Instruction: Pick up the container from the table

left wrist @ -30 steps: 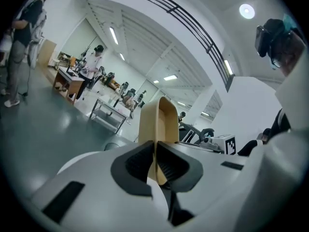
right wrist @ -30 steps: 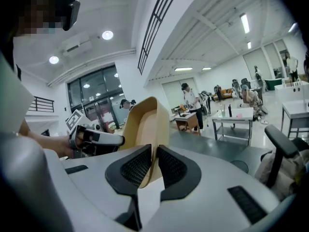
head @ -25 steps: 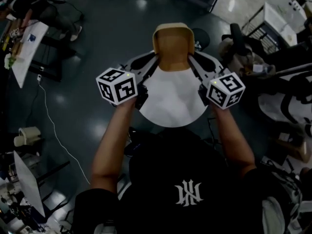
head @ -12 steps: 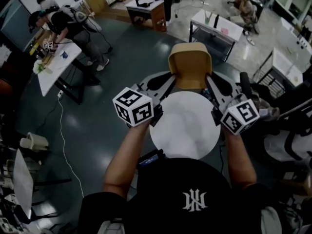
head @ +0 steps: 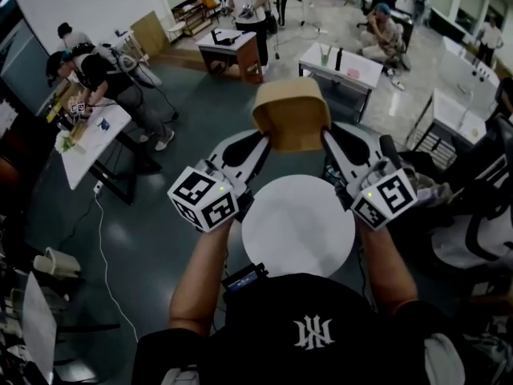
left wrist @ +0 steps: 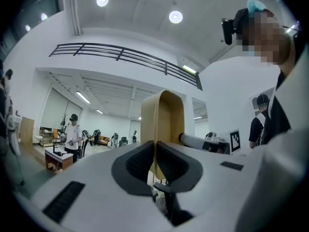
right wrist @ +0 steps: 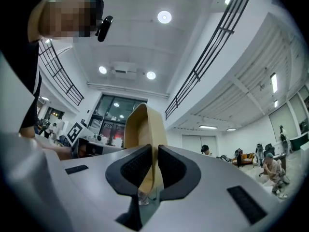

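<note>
A tan, open-topped container [head: 292,112] hangs in the air beyond the far edge of a round white table [head: 298,224]. My left gripper [head: 264,140] is shut on its left wall and my right gripper [head: 327,140] grips its right wall. In the left gripper view the thin tan wall [left wrist: 164,117] stands upright, pinched between the dark pads of the left gripper [left wrist: 154,161]. In the right gripper view the wall [right wrist: 145,129] sits between the right gripper's [right wrist: 153,170] pads, whose jaws are closing on it. The container's underside is hidden.
A person at a cluttered white desk [head: 88,135] is at the left. Further white tables [head: 345,66] and several people stand at the back. Office chairs [head: 473,239] crowd the right side. A cable [head: 104,255] runs over the dark floor.
Both grippers have risen together with the container, lifting it off the round table. The view has tipped up, and more of the room's far end shows.
</note>
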Demonstrator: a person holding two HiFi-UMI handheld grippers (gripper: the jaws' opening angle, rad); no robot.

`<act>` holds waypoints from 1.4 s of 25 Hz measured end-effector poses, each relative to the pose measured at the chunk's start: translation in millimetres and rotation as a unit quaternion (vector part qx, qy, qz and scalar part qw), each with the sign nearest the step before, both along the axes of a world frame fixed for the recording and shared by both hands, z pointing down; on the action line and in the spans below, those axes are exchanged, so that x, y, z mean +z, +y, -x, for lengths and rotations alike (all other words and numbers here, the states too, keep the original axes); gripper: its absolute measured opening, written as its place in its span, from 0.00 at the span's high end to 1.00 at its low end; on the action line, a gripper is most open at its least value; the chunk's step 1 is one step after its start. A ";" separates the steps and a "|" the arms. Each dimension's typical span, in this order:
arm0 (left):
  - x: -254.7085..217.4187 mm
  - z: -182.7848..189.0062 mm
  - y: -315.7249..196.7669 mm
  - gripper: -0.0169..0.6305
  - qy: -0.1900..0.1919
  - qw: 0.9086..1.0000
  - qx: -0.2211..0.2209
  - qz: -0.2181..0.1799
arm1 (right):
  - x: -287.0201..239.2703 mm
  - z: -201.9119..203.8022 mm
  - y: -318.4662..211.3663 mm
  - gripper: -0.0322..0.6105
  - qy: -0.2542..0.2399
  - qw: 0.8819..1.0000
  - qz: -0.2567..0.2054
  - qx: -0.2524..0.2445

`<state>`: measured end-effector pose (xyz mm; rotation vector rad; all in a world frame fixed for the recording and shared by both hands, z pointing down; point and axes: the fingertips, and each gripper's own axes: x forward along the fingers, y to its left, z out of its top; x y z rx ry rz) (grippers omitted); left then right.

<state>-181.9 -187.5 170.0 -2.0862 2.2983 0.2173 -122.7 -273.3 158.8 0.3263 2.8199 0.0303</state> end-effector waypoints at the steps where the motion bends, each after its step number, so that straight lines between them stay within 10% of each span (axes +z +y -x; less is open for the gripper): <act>1: -4.8 -2.9 1.3 0.94 -0.005 1.000 -0.001 -0.001 | -3.9 -2.8 1.3 0.85 -0.006 1.000 -0.003 0.001; 35: -34.0 -29.1 5.3 0.94 -0.069 0.998 -0.011 0.001 | -14.8 -31.3 6.5 0.85 -0.041 0.999 -0.003 -0.008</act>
